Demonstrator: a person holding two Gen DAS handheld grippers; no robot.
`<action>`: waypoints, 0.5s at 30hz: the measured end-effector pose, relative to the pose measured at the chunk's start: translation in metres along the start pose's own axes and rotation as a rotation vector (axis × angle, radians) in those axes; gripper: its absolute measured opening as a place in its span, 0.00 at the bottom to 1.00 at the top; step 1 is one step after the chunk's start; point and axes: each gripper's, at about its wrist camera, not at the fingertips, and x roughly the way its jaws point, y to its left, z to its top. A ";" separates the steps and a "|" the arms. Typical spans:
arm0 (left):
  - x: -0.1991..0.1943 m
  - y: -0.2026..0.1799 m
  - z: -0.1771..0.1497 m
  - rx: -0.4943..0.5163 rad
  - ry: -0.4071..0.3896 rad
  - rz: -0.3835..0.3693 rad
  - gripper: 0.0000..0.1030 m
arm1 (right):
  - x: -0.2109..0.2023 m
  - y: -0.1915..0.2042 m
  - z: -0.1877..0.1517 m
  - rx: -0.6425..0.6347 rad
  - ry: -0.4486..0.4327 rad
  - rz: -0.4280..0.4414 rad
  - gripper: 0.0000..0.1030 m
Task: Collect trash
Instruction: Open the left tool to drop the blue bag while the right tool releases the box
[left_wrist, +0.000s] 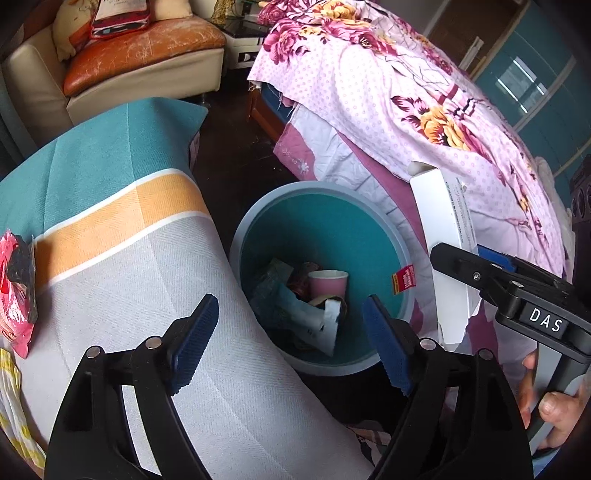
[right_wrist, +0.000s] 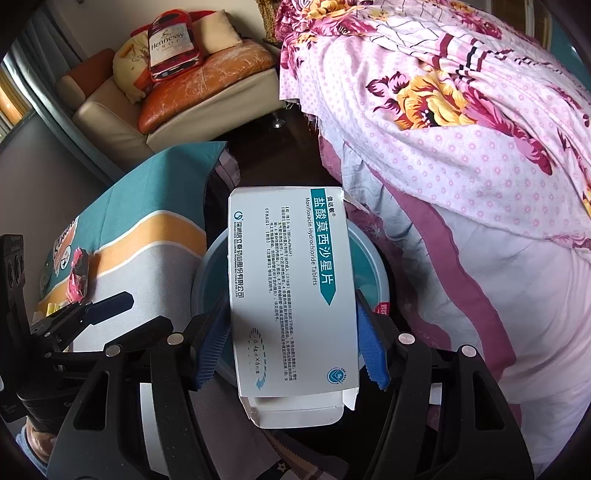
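A round blue-grey trash bin (left_wrist: 399, 236) with a teal inside stands on the dark floor between table and bed. In it lie a pink paper cup (left_wrist: 328, 282) and crumpled wrappers (left_wrist: 295, 314). My right gripper (right_wrist: 291, 332) is shut on a white medicine box (right_wrist: 291, 291) and holds it above the bin (right_wrist: 376, 266). The box also shows in the left wrist view (left_wrist: 443, 240), beside the bin's right rim. My left gripper (left_wrist: 291, 343) is open and empty, over the table edge and the bin. A pink and black wrapper (left_wrist: 16, 288) lies on the table at left.
The table has a teal, orange and grey cloth (left_wrist: 129, 229). A bed with a pink flowered sheet (left_wrist: 406, 92) fills the right. A cream sofa with an orange cushion (left_wrist: 140, 48) stands at the back. A yellow-patterned bag (left_wrist: 11, 398) lies at the table's near left.
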 end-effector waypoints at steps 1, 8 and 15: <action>-0.001 0.002 -0.001 -0.006 0.000 -0.002 0.79 | 0.000 0.001 0.000 -0.001 0.000 0.000 0.59; -0.010 0.013 -0.011 -0.022 -0.010 0.022 0.88 | 0.003 0.006 0.001 -0.011 0.009 -0.009 0.60; -0.019 0.023 -0.017 -0.035 -0.022 0.024 0.88 | 0.007 0.016 0.001 -0.025 0.022 -0.014 0.60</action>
